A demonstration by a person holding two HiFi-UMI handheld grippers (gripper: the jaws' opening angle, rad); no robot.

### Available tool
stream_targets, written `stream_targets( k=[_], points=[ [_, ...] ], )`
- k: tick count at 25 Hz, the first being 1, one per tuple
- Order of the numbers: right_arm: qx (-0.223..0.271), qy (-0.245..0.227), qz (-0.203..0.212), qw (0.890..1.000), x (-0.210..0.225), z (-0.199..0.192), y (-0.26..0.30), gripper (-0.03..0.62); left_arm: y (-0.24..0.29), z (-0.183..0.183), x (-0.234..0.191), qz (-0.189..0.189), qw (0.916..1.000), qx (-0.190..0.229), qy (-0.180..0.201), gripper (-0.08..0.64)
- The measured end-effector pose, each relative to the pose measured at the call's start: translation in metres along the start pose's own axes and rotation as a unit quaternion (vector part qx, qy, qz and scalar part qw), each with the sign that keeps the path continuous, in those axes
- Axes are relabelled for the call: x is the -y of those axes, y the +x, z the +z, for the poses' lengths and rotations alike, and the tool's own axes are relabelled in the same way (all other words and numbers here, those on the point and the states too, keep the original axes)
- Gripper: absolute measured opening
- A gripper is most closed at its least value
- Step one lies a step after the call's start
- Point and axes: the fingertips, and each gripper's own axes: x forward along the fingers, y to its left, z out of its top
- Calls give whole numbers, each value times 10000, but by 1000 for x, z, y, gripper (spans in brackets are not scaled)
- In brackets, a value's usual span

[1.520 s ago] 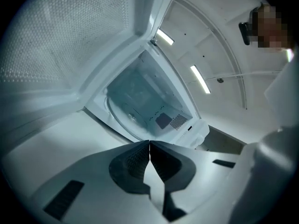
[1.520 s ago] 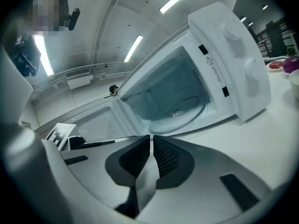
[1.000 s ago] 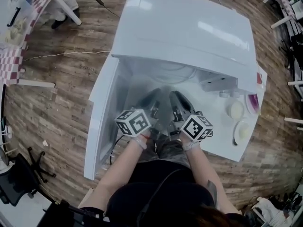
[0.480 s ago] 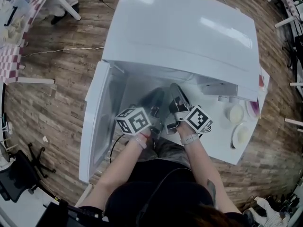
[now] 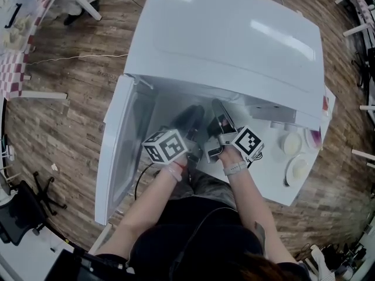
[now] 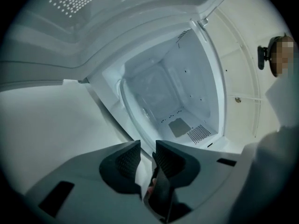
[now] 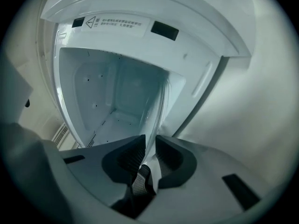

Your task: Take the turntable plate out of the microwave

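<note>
The white table (image 5: 268, 177) carries the open microwave (image 5: 234, 45) and, right of it, small dishes (image 5: 299, 168).

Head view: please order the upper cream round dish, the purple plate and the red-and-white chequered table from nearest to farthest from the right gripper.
1. Upper cream round dish, on the white table just right of the right gripper holding the clear glass turntable plate.
2. Purple plate, farther right, beside that dish.
3. Red-and-white chequered table, far left, across the wooden floor.
</note>
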Motion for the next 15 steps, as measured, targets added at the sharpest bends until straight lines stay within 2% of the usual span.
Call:
stream_targets(
  k=[5,15],
  points=[
    [-49,123,128,9998,-1,-1,-2,71,6,4,1,-28,9998,84,-194,91],
    [-254,310,256,9989,-1,-15,-18,64,4,-6,-1,-108,9991,-13,-416,91]
  ],
)
